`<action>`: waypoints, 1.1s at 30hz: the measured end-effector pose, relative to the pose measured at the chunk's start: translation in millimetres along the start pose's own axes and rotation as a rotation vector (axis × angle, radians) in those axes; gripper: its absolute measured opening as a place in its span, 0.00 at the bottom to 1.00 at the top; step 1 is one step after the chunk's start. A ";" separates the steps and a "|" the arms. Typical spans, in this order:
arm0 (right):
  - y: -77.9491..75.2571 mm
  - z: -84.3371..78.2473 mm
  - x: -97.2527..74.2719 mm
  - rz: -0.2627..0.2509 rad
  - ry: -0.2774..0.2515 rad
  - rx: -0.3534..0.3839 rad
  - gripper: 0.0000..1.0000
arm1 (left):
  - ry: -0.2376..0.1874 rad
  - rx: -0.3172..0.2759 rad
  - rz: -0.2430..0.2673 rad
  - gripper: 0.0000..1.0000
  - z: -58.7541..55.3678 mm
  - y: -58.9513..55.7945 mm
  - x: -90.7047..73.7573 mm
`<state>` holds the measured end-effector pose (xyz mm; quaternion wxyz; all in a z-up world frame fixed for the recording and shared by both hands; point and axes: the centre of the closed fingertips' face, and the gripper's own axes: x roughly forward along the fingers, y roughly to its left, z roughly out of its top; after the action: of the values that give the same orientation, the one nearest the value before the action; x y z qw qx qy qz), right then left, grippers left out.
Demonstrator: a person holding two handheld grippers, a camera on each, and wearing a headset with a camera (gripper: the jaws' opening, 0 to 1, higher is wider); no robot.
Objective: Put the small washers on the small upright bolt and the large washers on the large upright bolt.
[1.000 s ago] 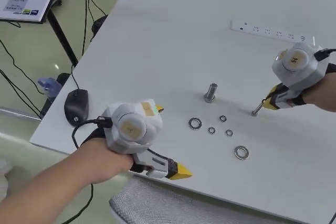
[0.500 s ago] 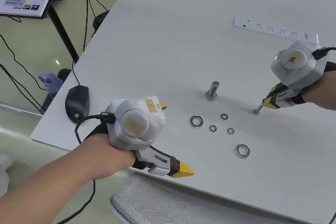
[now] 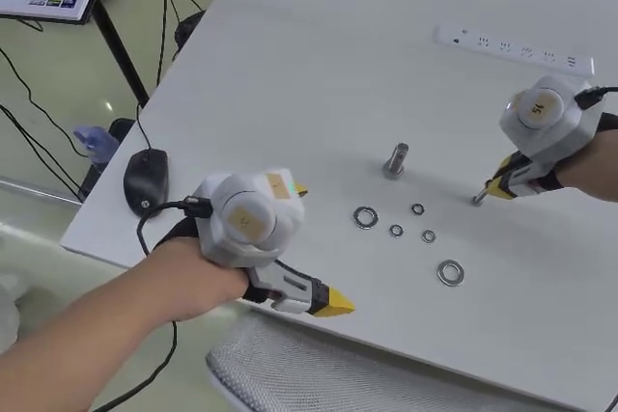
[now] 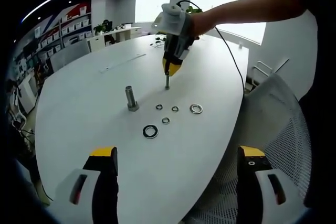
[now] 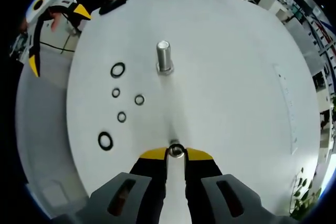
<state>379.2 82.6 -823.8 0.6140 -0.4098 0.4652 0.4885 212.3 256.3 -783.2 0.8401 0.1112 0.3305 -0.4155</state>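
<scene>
1. our right gripper (image 5: pixel 176 153) has its jaws pinched on the small bolt (image 5: pixel 176 150), which stands on the white table (image 3: pixel 319 65), off to the right of the washers.
2. our left gripper (image 4: pixel 177 153) hangs over the near table edge with its jaws spread wide and nothing between them.
3. the large bolt (image 3: pixel 394 160) stands upright on its head, just beyond the washers.
4. three small washers (image 3: pixel 417 208) and two large washers (image 3: pixel 365 217) lie flat on the table, all apart from one another.
</scene>
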 end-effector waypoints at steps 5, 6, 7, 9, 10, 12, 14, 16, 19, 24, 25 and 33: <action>1.7 -0.2 4.1 -0.006 0.001 0.002 0.12 | -0.005 -0.011 0.000 0.95 -1.0 0.4 0.4; 2.0 -0.4 5.3 -0.006 0.002 -0.002 0.12 | -0.006 -0.012 0.000 0.95 -1.0 0.3 0.5; 2.9 -0.9 7.0 -0.005 0.004 -0.002 0.12 | -0.006 -0.013 0.000 0.95 -1.2 0.4 0.8; 3.7 -1.7 10.6 -0.003 0.007 0.000 0.12 | -0.002 -0.013 -0.002 0.94 -2.7 0.2 1.8; 4.4 -2.3 12.2 -0.002 0.010 -0.001 0.12 | 0.001 -0.012 -0.003 0.94 -3.1 -0.2 2.2; 5.7 -3.2 15.8 0.000 0.012 -0.006 0.12 | 0.003 -0.013 -0.004 0.94 -3.9 -0.2 2.7; 5.6 -3.6 18.9 -0.003 0.012 -0.011 0.12 | 0.003 -0.014 -0.004 0.94 -4.1 0.1 2.6; 5.2 -3.8 21.7 -0.001 0.014 -0.010 0.12 | 0.003 -0.016 -0.002 0.94 -4.5 1.1 1.9; 4.1 -4.6 26.0 -0.005 0.018 -0.012 0.12 | 0.006 -0.016 -0.002 0.94 -5.9 2.9 0.9; 5.2 -5.5 32.7 0.004 0.025 -0.009 0.12 | 0.015 -0.015 -0.005 0.93 -7.8 4.6 -0.8; 5.3 -5.8 33.8 0.005 0.027 -0.010 0.12 | 0.015 -0.015 -0.004 0.93 -8.0 4.8 -1.0; 5.4 -6.3 40.2 0.009 0.030 -0.011 0.12 | 0.027 -0.015 -0.004 0.93 -12.3 6.6 -2.3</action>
<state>376.4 86.4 -864.6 0.6024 -0.4183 0.4735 0.4878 210.7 267.6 -791.5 0.8356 0.1097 0.3452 -0.4130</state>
